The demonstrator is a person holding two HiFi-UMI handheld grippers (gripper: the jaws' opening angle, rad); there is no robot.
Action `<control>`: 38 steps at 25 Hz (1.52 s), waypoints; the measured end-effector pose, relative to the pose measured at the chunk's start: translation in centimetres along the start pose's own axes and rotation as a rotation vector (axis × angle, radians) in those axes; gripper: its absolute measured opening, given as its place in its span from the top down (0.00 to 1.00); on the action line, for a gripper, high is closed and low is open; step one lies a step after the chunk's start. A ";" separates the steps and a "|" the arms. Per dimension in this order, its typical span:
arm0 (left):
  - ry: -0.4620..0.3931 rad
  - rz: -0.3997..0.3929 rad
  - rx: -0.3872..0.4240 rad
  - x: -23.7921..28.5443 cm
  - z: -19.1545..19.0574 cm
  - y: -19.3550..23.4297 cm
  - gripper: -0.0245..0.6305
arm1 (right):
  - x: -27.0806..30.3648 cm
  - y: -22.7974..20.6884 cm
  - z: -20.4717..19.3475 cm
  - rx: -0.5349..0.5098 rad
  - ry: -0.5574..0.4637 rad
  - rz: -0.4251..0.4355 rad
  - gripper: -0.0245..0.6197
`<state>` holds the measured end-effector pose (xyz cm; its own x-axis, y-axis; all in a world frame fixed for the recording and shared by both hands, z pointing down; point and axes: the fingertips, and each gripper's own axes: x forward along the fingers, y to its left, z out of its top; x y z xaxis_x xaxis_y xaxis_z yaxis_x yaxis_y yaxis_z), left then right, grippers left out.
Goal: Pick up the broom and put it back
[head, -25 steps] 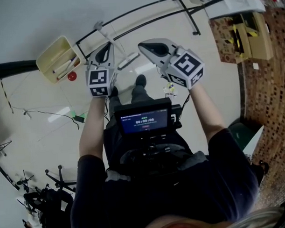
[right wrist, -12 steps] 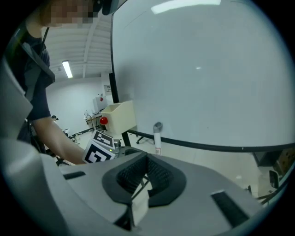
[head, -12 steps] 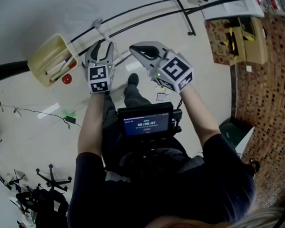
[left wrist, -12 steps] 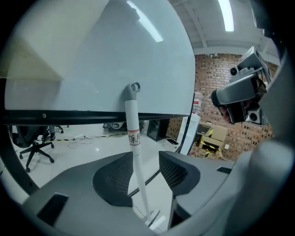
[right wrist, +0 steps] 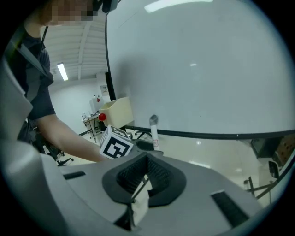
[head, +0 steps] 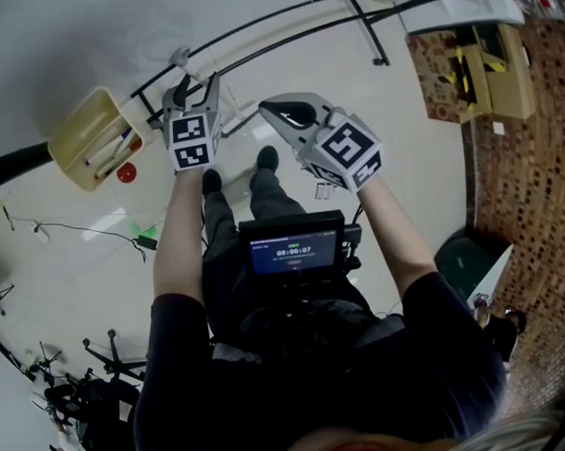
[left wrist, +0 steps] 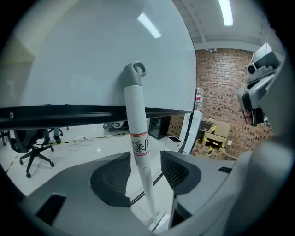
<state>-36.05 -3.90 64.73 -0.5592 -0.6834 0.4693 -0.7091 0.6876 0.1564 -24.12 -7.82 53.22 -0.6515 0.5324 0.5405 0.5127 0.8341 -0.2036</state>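
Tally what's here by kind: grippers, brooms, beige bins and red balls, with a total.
Grippers: 2 (left gripper, right gripper)
Broom: 1, handle between the left jaws
Beige bin: 1
Red ball: 1
Total: 5

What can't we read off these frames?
- Broom head: left gripper view, nearly all behind the left gripper, whose jaws have just been opening around the handle.
- Cream bin contents: head view, too small.
- Screen text: head view, too small.
- White strip at the shut right gripper: right gripper view, unidentifiable.
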 end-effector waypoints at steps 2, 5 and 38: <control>0.002 -0.014 0.004 0.1 0.1 0.1 0.67 | -0.2 0.0 -0.3 0.002 0.005 0.001 0.93; 0.012 -0.031 0.009 0.2 -0.1 0.1 0.75 | -0.4 0.1 -0.3 0.012 0.004 0.000 0.93; 0.118 -0.323 0.056 -2.0 2.0 -9.2 0.82 | -2.4 -2.8 -1.3 0.076 -0.049 -0.120 0.93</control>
<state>-29.28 -9.30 60.56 -0.2511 -0.8281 0.5012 -0.8656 0.4239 0.2667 -23.27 -11.58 53.57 -0.7329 0.4329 0.5249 0.3866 0.8998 -0.2023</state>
